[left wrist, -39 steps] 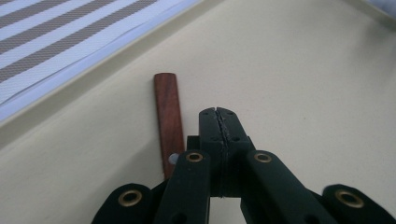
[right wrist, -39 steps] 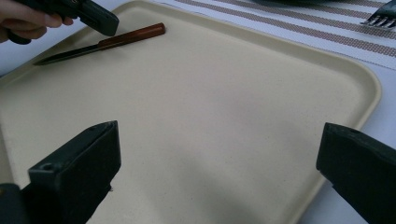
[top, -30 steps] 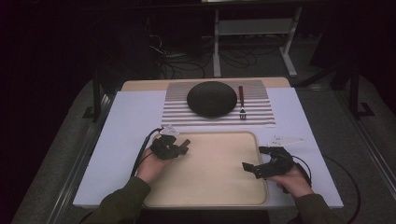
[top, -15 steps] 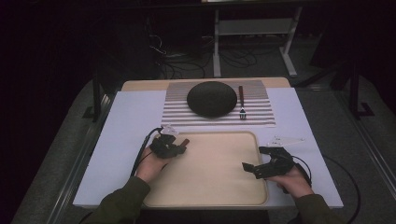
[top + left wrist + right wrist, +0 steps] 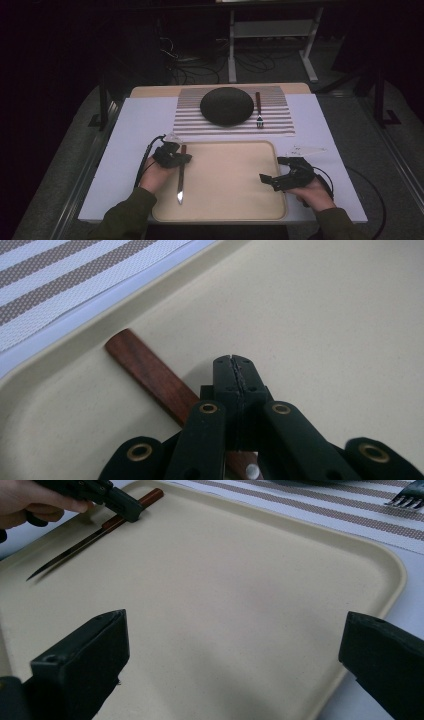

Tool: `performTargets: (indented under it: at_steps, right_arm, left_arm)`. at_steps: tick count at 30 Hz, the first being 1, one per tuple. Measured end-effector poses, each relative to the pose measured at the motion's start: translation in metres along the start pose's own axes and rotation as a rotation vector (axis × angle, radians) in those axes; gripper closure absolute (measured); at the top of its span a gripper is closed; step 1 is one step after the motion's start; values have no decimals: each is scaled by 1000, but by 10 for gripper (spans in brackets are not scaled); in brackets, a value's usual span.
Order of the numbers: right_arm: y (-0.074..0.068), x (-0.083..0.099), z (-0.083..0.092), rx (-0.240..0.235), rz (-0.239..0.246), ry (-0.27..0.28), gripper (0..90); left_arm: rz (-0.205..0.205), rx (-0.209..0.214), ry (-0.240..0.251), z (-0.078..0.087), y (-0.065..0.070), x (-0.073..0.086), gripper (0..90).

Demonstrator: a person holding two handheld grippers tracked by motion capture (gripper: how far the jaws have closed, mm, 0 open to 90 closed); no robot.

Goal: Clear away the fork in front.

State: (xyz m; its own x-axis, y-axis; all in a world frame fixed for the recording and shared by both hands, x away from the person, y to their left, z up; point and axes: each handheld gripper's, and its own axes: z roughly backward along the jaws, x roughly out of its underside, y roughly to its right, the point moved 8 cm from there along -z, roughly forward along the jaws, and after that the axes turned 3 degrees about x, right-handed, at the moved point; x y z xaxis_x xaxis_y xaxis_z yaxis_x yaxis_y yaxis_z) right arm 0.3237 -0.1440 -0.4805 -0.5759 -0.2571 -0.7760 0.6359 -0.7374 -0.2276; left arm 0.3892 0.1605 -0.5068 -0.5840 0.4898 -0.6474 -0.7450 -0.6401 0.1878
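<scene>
**Knife on the tray, left fingers shut above its handle**

Down on the counter [image 5: 130, 130] sits the beige tray [image 5: 235, 200], and along its nine o'clock edge lies the knife [image 5: 180, 175], wooden handle toward twelve, blade tip toward six. The left gripper [image 5: 184, 158] is right over that handle, fingers [image 5: 234, 377] pressed flat together with nothing between them; the handle runs beneath and beside them. From the right gripper view, the knife lies flat on the tray floor. Over at the tray's three o'clock edge, the right gripper [image 5: 272, 172] points in toward the bare middle, its fingers [image 5: 85, 655] standing wide apart and empty. Beyond the tray at twelve o'clock, a striped mat [image 5: 190, 120] carries a dark bowl [image 5: 226, 105] turned rim-down, with a fork [image 5: 259, 110] just beside it.
</scene>
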Motion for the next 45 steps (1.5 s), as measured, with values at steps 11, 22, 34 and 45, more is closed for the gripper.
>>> performTargets:
  at_steps: [11, 22, 34, 45]
  right_arm:
    - [-1, 1, 0, -1, 2, -1, 0]
    - [-1, 2, 3, 4, 0, 3, 0]
    - [0, 3, 3, 8, -4, 4, 0]
    - [0, 4, 4, 11, -4, 2, 0]
  left_arm:
    - [10, 42, -9, 8, 13, 12, 900]
    - [10, 41, -16, 14, 15, 19, 900]
    - [40, 21, -14, 28, 4, 32, 900]
    - [27, -16, -25, 40, -6, 41, 900]
